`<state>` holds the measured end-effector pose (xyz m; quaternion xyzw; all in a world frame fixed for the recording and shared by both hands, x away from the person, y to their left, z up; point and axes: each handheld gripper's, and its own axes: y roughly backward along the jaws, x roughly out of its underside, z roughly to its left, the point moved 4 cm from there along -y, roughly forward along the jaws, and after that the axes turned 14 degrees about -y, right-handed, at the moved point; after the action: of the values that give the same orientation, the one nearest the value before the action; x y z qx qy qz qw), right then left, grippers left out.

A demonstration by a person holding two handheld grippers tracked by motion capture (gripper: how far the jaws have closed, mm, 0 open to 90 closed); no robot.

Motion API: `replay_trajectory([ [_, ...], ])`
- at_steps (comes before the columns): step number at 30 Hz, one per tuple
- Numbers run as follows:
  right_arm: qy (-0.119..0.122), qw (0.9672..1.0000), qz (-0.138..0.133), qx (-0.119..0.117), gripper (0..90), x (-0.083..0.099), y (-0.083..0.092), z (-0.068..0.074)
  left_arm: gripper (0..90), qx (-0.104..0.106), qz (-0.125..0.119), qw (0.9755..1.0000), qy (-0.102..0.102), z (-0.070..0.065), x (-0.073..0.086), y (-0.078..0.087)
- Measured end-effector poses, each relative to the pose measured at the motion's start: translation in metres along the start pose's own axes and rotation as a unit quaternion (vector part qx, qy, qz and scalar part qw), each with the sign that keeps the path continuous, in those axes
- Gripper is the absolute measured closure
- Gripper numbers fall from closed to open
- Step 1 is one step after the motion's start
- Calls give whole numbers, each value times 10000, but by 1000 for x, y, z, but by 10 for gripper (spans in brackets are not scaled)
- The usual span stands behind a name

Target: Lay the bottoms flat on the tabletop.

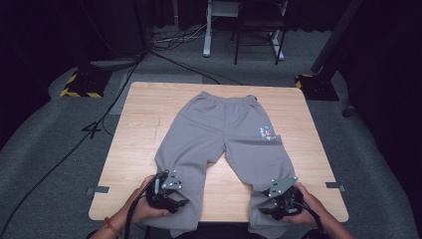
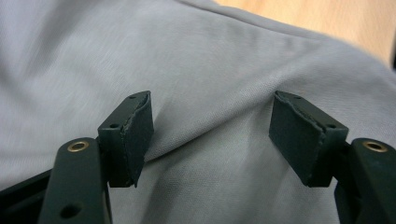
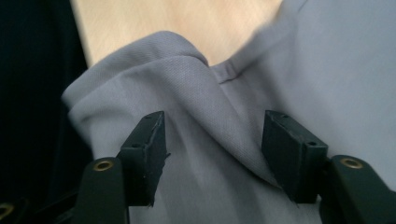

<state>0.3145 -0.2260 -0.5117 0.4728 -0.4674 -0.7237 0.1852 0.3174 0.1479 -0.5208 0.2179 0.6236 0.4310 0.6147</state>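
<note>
Trousers [image 1: 224, 137]: grey, flat on table [image 1: 134, 144].
Left tool [image 2: 212, 135]: jaws wide apart over near left leg, gripping nothing.
Right tool [image 3: 212, 154]: jaws wide apart over near right leg, gripping nothing.

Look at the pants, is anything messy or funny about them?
A little. The grey pants lie flat on the table, but both leg ends hang over the near edge, and the cloth is bunched into folds between the open jaws of the left tool and right tool.

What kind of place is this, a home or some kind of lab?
Probably a lab or recording studio: grey trousers lie on a lone wooden table, ringed by dark curtains, with cables trailing over grey carpet and hazard-striped stand bases.
</note>
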Motion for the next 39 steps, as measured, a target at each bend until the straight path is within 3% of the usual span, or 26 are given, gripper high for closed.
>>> replay_trajectory([
  [5,60,9988,480,80,359,24,19,-9,311,0,-21,9997,263,-4,21,17],
  [7,69,9984,529,206,314,30,25,-12,295,-68,-237,9983,533,-3,23,22],
  [9,-46,9991,343,234,300,32,31,-15,246,-107,-483,9964,686,0,22,25],
  [11,-156,9993,-256,225,298,26,40,-18,232,-347,-594,9951,716,6,18,26],
  [13,-436,9953,-832,249,321,16,47,-29,210,-444,-710,9934,781,16,11,25],
  [14,-589,9925,-968,461,318,10,48,-38,214,-573,-673,9926,830,23,8,24],
  [16,-716,9875,-1083,898,334,-3,46,-57,218,-672,-654,9923,812,38,0,22],
  [19,-1017,9809,-1279,1051,352,-26,35,-91,217,-828,-600,9914,811,68,-8,13],
  [21,-1300,9772,-1153,1215,339,-39,23,-117,224,-929,-529,9897,953,90,-9,3],
  [22,-1359,9736,-1029,1518,340,-42,17,-128,230,-1061,-515,9881,987,99,-9,-2],
  [23,-1415,9723,-949,1600,367,-43,11,-137,249,-1005,-561,9871,1115,105,-8,-7],
  [24,-1570,9728,-841,1483,363,-42,5,-142,261,-862,-538,9870,1245,109,-6,-11],
  [26,-1573,9755,-615,1412,356,-35,-3,-140,238,-822,-458,9884,1193,110,-5,-16],
  [29,-1699,9784,-662,971,349,-23,-1,-131,245,-752,-417,9896,1152,105,-2,-20],
  [34,-1517,9830,-601,841,331,-4,7,-107,232,-960,-352,9884,1120,96,2,-23],
  [39,-1316,9872,-569,704,288,12,12,-78,205,-898,-415,9895,1054,84,1,-23],
])
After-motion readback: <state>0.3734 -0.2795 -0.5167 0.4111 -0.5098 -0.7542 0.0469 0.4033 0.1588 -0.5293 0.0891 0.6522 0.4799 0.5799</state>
